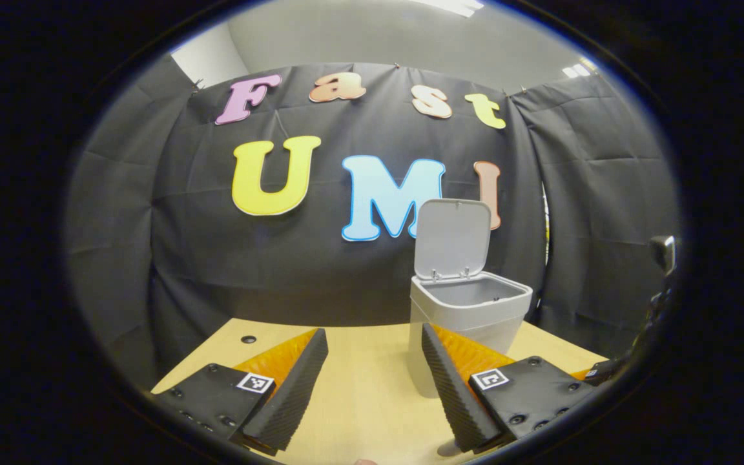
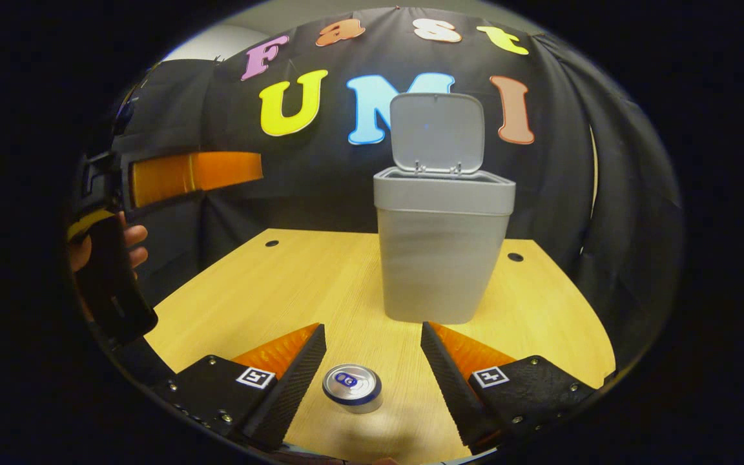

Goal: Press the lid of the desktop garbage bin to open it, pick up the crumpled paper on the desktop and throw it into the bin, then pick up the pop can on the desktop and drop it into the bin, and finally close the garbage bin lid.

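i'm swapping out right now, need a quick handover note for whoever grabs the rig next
Left tool: open, empty, held above the desk, facing the grey plastic garbage bin.
Right tool: open, straddling the upright silver pop can with a blue tab on the wooden desk, not yet gripping.
Done: the bin's lid stands open. No crumpled paper on the desk; probably binned, the bin's inside is hidden.
Left: grip can, drop it in, close lid.

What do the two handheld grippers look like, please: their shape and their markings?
Each gripper, left gripper and right gripper, has two wedge-shaped fingers with ribbed inner pads, orange panels behind, and black bolted blocks bearing square black-and-white marker tags.
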Tool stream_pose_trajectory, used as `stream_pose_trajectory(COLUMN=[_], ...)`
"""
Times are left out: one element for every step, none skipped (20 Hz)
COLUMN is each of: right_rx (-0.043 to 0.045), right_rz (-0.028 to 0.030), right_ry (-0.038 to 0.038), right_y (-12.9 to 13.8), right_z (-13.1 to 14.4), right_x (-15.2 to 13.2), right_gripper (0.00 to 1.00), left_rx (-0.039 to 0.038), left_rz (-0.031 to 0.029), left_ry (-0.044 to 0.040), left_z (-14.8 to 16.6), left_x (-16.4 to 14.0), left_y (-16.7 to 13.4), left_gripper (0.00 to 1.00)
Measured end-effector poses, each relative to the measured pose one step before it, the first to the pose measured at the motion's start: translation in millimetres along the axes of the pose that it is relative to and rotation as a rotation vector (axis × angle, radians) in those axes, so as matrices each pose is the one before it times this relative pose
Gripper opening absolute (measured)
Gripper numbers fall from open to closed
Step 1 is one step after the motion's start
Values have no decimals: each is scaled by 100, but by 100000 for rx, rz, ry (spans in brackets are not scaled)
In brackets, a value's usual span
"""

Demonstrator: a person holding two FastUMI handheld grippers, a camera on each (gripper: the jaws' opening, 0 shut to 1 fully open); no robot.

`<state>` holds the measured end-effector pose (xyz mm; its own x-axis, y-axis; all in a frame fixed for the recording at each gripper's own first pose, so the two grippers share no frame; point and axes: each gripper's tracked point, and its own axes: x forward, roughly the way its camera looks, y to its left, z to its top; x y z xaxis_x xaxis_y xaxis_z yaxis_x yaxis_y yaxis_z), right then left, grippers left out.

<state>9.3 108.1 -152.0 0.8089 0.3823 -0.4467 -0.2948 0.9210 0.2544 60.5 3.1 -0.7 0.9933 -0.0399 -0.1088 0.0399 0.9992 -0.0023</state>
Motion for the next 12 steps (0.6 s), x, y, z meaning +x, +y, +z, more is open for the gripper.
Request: stream_pose_trajectory(right_rx=[948, 683, 282, -5, -232, -473, -605, -344, 177, 404, -179, -1198], right_rz=[2146, 1890, 1371, 1448, 932, 1111, -101, 664, 976, 1485, -347, -76], right_ry=[2837, 2678, 2732, 2284, 2288, 2156, 2451, 1988, 2266, 1106, 1239, 1621], right_y=[383, 340, 239, 201, 41, 72, -239, 119, 104, 141, -222, -78], right_z=[-673, -640, -655, -629, -524, -584, -296, -238, -228, 18, 34, -625], right_x=[569, 360, 390, 302, 338, 359, 479, 505, 493, 124, 194, 41], right_gripper=[95, 95, 95, 95, 96, 96, 96, 96, 96, 97, 96, 96], left_rx=[-112, -75, -37, 98, 48, -51, -272, -452, -598, -774, -687, -279], left_rz=[426, 780, 903, 981, 1104, 981, 1060, 1065, 1312, 1013, 875, 956], left_ry=[199, 148, 126, 648, 704, 656, 180, 63, -88, -171, -378, -314], left_z=[-46, -129, -204, -244, -285, -210, 15, -23, 75, 152, 146, 241], left_x=[-416, -361, -320, -177, -198, -216, -316, -183, -181, -242, -239, -249], left_y=[73, 172, 256, 147, 176, 107, 148, 136, 201, 109, 44, 11], left_gripper=[96, 96, 96, 96, 96, 96, 96, 95, 96, 96, 96, 96])
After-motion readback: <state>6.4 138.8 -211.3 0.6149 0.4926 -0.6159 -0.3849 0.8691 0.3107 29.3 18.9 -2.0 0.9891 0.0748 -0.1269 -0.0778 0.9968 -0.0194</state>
